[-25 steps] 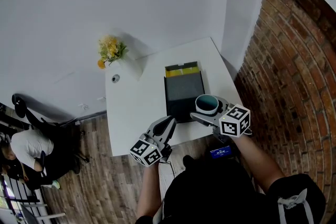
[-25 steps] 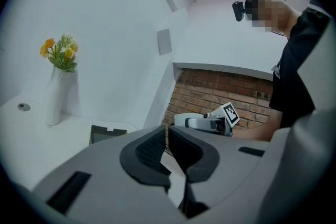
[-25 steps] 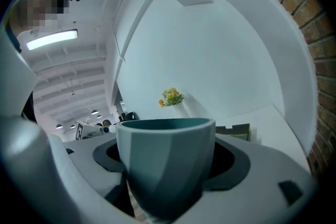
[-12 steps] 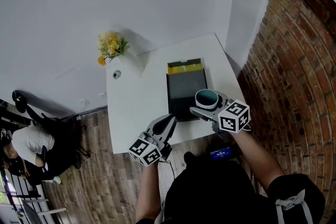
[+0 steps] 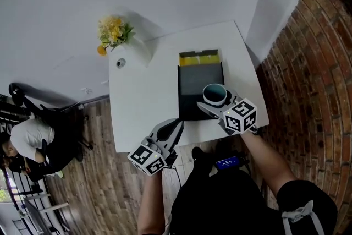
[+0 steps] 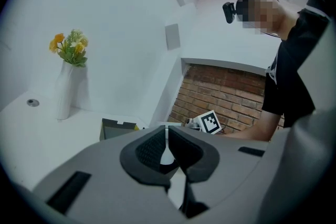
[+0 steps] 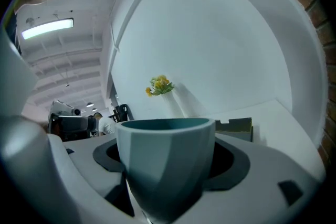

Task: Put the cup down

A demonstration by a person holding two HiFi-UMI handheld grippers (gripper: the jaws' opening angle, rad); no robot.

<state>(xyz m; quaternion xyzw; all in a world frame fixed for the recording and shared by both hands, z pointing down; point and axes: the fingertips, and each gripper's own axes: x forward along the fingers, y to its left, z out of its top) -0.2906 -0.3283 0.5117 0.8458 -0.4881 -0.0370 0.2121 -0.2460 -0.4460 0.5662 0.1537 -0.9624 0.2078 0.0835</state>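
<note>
Right gripper (image 5: 213, 102) dropped lower with the cup (image 5: 215, 94), shifting from the dark tray (image 5: 192, 80)'s right edge to over its lower-right corner.

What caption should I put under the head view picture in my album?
Right gripper holds a teal cup above the white table, by a dark box; left gripper shut and empty.

The right gripper (image 7: 167, 186) clasps a teal faceted cup (image 7: 165, 160) upright between its jaws, with the dark grey pads (image 7: 234, 161) pressed against both sides. Beyond the cup's rim, to the right, a dark open cardboard box (image 7: 239, 127) lies on the white tabletop (image 7: 286, 123). Farther ahead, yellow flowers in a white vase (image 7: 159, 85) stand against the wall.
</note>
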